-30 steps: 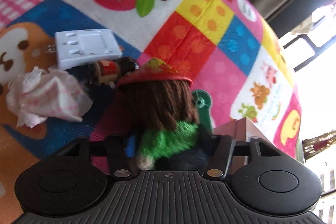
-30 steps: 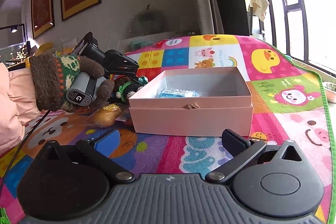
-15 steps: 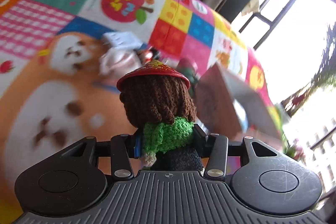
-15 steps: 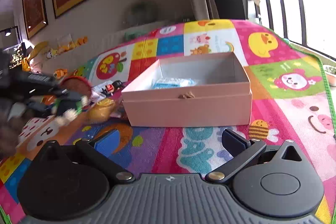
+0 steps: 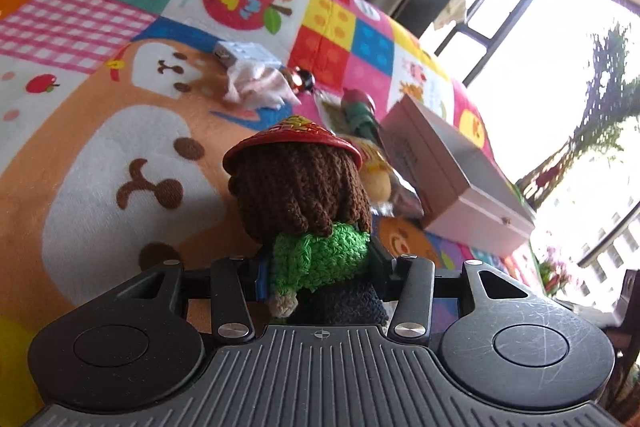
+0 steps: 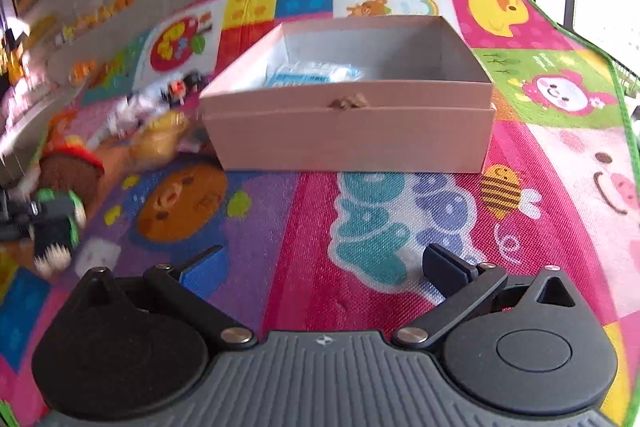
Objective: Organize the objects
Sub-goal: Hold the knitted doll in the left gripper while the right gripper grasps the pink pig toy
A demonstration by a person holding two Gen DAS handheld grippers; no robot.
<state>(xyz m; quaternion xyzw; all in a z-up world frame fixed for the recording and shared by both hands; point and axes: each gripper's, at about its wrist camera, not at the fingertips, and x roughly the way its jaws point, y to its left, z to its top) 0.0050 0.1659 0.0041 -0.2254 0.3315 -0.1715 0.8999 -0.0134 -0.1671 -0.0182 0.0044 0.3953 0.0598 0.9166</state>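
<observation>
On the left, the left gripper [image 5: 318,269] is clamped on a crocheted doll [image 5: 300,195] (brown yarn hair, red hat, green scarf), holding it upright above the play mat [image 5: 80,155]; beyond it on the mat lie a white power adapter [image 5: 246,53], a crumpled tissue [image 5: 256,87] just beside it, a small red and black figure [image 5: 302,79], a green and red toy [image 5: 360,109] and a yellow packet [image 5: 374,171] close against the pink box [image 5: 452,171]; further right, the right gripper [image 6: 322,267] hangs with its fingers spread wide and nothing between them, facing the open pink box [image 6: 348,131], which holds a blue and white packet [image 6: 314,75]; the doll [image 6: 66,183] shows blurred at that view's left edge.
</observation>
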